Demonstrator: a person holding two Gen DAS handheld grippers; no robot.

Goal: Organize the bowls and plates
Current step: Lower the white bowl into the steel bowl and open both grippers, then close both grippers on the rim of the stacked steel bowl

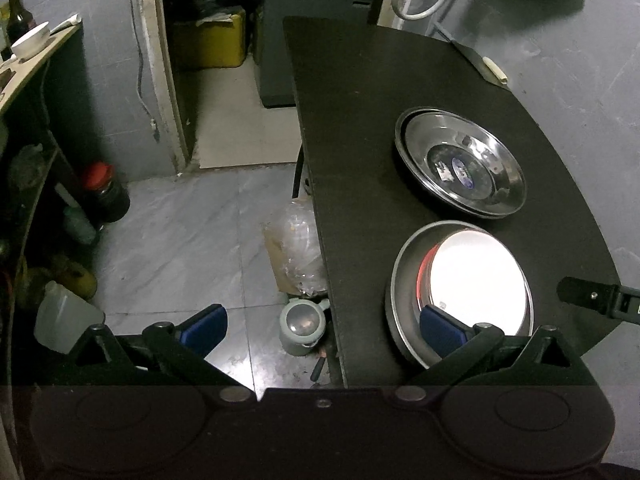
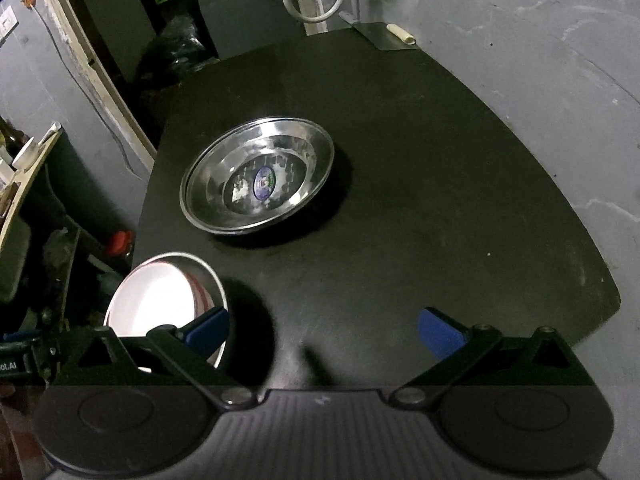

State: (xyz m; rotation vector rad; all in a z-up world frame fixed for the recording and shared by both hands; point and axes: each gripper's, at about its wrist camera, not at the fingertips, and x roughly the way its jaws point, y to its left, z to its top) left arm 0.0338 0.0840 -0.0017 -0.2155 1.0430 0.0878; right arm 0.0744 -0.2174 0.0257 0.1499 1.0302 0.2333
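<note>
Bench (image 2: pixel 400 160), dark: steel bowls (image 2: pixel 258 176), nested, centre-left of right view; white plate (image 2: pixel 160 304) in grey pan (image 1: pixel 404 264), lower left. Right gripper (image 2: pixel 322 334): fingers fully spread, empty. Left gripper (image 1: pixel 322 326): fingers wide, empty, right pad over pan

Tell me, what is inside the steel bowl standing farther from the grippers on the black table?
The steel bowl holds no food, only a round blue sticker and a paler label scrap on its bottom. A second rim beneath suggests another bowl nested under it; that one's inside is covered.
</note>
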